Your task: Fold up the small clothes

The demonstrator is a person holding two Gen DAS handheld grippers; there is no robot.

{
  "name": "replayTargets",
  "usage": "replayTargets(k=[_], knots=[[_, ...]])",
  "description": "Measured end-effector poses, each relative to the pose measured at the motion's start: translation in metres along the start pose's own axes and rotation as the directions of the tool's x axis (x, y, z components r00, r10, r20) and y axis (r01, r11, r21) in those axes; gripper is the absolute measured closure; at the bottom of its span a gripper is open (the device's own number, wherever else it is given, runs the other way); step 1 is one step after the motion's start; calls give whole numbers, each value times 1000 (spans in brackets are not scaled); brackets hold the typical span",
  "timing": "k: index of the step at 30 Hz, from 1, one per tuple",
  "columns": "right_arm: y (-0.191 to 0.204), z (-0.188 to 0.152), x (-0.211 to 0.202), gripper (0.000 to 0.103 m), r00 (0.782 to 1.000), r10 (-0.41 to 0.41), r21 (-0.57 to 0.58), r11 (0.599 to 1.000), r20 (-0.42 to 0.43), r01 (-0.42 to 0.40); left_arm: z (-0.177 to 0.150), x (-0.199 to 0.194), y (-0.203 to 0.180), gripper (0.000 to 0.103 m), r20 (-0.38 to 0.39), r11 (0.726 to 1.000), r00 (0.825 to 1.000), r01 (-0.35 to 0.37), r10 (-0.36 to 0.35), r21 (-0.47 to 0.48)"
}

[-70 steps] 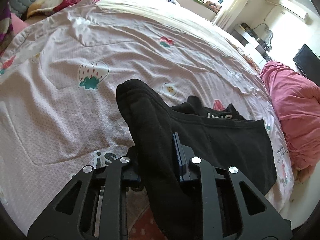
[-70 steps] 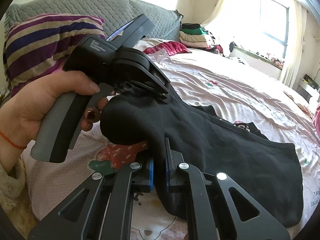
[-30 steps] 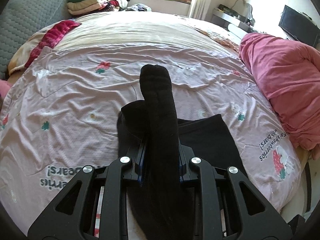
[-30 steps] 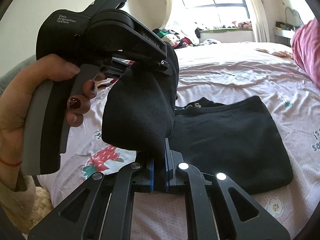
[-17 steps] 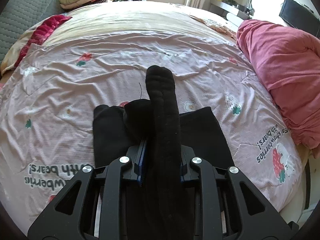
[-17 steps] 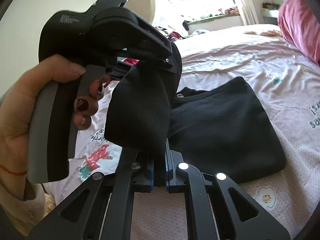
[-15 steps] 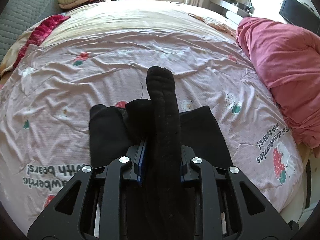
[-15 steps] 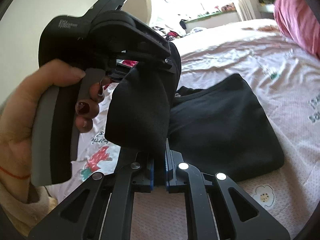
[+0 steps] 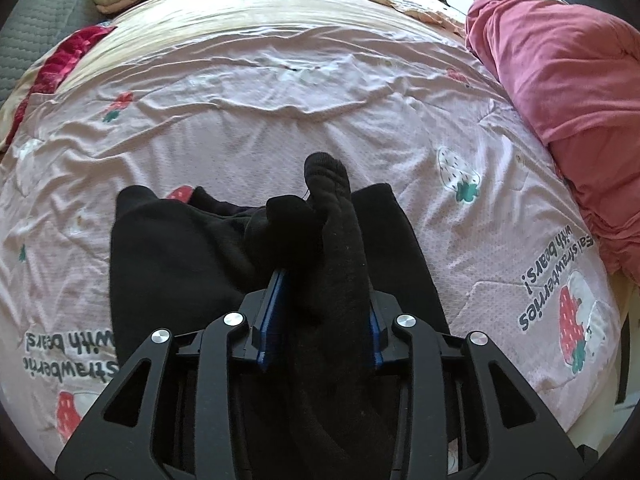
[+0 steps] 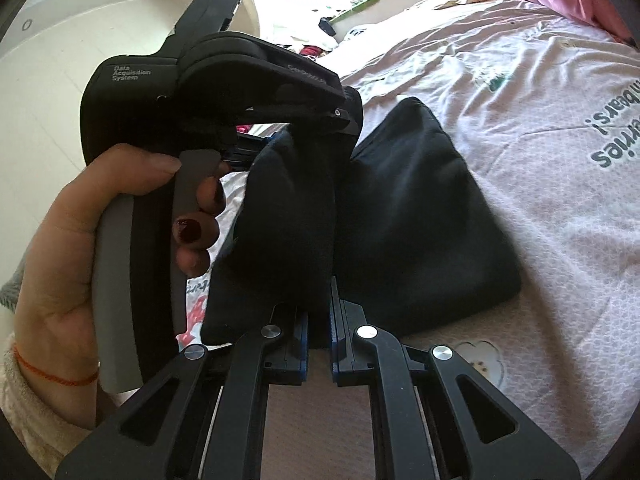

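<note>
Both claws grip the black garment (image 9: 332, 240) above the pink bedspread (image 9: 280, 120): left claw (image 9: 320, 300), right claw (image 10: 319, 332). Only the right wrist view shows the left hand (image 10: 100, 240); only the left shows the red quilt (image 9: 560, 60) at 2 o'clock.

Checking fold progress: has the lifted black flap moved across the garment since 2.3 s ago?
Yes. The black garment flap, pinched by the left gripper and right gripper, has been carried over the part lying on the pink sheet, folding it in half.

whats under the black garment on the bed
Around the black garment only the pink strawberry-print sheet shows, so it lies on that. Anything between them is covered.
</note>
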State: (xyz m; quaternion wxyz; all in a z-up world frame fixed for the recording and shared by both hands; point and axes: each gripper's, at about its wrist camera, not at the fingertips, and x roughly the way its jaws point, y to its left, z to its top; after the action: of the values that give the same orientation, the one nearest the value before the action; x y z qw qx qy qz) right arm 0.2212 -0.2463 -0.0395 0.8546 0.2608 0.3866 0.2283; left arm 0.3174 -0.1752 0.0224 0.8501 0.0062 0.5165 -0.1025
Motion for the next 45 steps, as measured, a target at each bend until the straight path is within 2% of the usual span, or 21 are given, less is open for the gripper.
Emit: replayTargets(k=[9, 11, 12, 16, 20, 22, 23, 27, 29, 32, 35, 37, 39, 43, 45], knots=[[-27, -9, -12, 94, 998, 43, 125, 991, -40, -38, 0, 11, -12, 61, -14, 999, 999, 38, -38, 1], [-33, -11, -15, 93, 998, 52, 150, 988, -44, -45, 0, 12, -12, 52, -11, 997, 997, 79, -79, -9], [-37, -12, -17, 93, 997, 57, 161, 986, -45, -49, 0, 10, -11, 44, -5, 993, 993, 115, -115, -18], [-41, -15, -27, 89, 998, 50, 157, 987, -40, -43, -3, -4, 0, 42, 40, 975, 976, 218, -216, -52], [-39, -11, -41, 79, 999, 32, 119, 993, -39, -28, -8, -30, 22, 42, 112, 965, 964, 251, -242, -74], [-37, -6, -51, 66, 999, 29, 104, 994, -28, -26, -14, -40, 34, 42, 132, 970, 966, 234, -224, -64], [-36, -1, -57, 64, 999, 32, 98, 995, -17, -30, -19, -46, 44, 42, 144, 978, 971, 202, -193, -55], [-24, 27, -86, 41, 998, 47, 44, 998, 32, -48, -38, -56, 74, 42, 147, 994, 984, 110, -105, -23], [-23, 47, -78, 40, 999, 26, 29, 999, 40, -27, -47, -57, 86, 42, 146, 998, 987, 63, -62, -2], [-20, 76, -62, 40, 1000, 20, 28, 999, 14, -21, -58, -53, 96, 42, 138, 999, 990, 36, -40, 25], [-18, 93, -33, 40, 999, -22, -3, 1000, -38, 22, -68, -49, 101, 42, 137, 998, 989, 52, -56, 37], [-19, 101, -13, 40, 995, -70, -37, 997, -78, 67, -72, -46, 102, 35, 143, 997, 987, 65, -70, 41], [-23, 107, 7, 40, 990, -100, -55, 994, -101, 94, -75, -43, 102, 35, 151, 996, 985, 79, -84, 42], [-28, 111, 34, 40, 987, -81, -52, 996, -142, 75, -74, -37, 97, 35, 145, 993, 983, 101, -108, 53], [-28, 110, 43, 40, 982, -101, -61, 994, -161, 93, -73, -35, 95, 33, 150, 994, 983, 97, -105, 57]])
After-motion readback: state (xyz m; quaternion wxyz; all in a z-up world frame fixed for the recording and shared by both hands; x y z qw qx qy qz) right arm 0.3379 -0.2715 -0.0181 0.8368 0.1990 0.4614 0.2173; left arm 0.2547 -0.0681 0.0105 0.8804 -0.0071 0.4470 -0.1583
